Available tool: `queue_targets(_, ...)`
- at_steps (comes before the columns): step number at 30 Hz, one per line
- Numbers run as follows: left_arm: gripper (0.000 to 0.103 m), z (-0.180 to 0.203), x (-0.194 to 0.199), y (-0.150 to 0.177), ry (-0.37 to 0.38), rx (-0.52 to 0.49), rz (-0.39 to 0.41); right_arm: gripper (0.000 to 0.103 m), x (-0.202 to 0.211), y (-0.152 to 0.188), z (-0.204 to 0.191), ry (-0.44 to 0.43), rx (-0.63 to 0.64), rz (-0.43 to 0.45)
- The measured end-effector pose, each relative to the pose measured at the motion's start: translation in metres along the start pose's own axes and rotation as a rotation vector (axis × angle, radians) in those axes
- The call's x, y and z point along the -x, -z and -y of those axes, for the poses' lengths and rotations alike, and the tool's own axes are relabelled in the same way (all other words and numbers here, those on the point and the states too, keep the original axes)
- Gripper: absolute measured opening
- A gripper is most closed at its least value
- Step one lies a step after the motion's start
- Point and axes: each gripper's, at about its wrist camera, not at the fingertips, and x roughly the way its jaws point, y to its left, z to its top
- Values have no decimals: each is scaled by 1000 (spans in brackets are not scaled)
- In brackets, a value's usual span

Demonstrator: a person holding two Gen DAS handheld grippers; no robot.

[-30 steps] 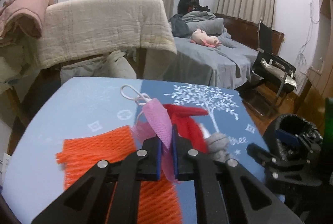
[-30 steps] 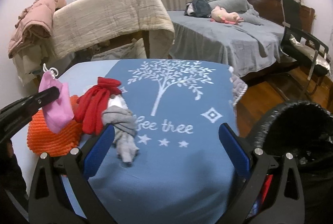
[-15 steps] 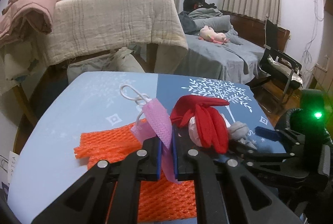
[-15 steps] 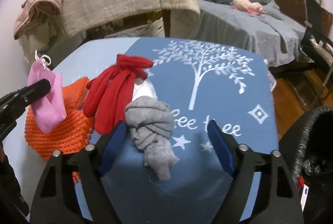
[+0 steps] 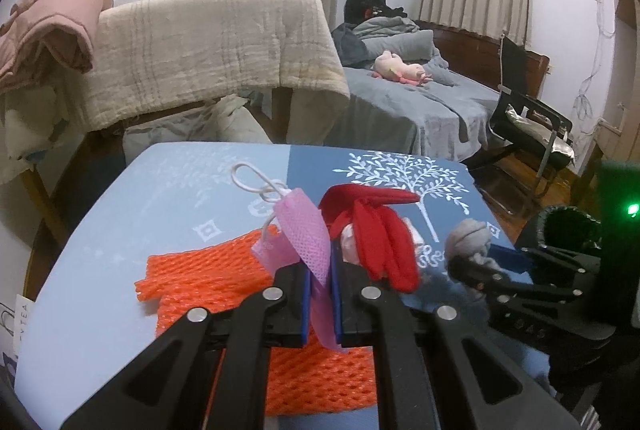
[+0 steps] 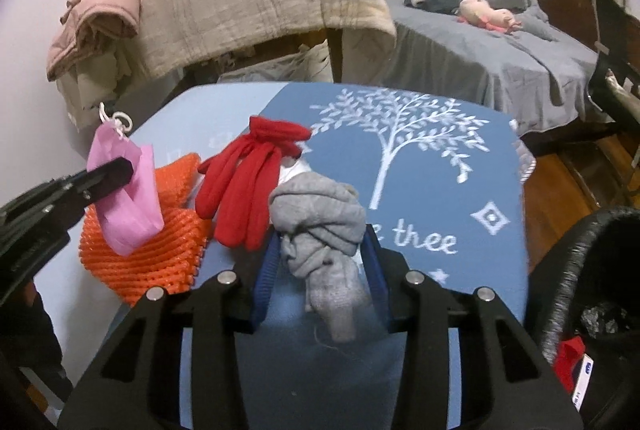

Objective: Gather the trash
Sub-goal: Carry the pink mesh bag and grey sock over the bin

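My left gripper (image 5: 320, 280) is shut on a pink mesh bag (image 5: 306, 236) with a white cord, held above an orange mesh net (image 5: 224, 270) on the blue table. The bag (image 6: 124, 190) and left gripper (image 6: 108, 170) also show in the right wrist view. My right gripper (image 6: 320, 262) has its jaws closed in on both sides of a grey cloth wad (image 6: 320, 222), which also shows in the left wrist view (image 5: 470, 240). A red glove (image 6: 244, 182) lies over a white wad just left of it.
The table (image 6: 420, 170) has a blue cloth with a white tree print. A black trash bin (image 6: 600, 270) with a liner stands at the right. A blanket-draped chair (image 5: 208, 46), a bed and a black chair (image 5: 528, 126) stand behind.
My right gripper moved forward and left to the grey cloth wad and narrowed its jaws around it. My left gripper kept hold of the pink bag and shifted slightly.
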Motion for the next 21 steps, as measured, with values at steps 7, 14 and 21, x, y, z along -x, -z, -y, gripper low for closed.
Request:
queue_targets(7,8,21,13,-3,31,-25,16,40,37,-4,12,18,-34,59)
queue_targets(14,8,46,27,-6,63,-50,31,40,78,-4,22,36,-49,118)
queue_targets(21,8,71,39,-10,99,-74,44,40,111,-2,35,57,-60,162)
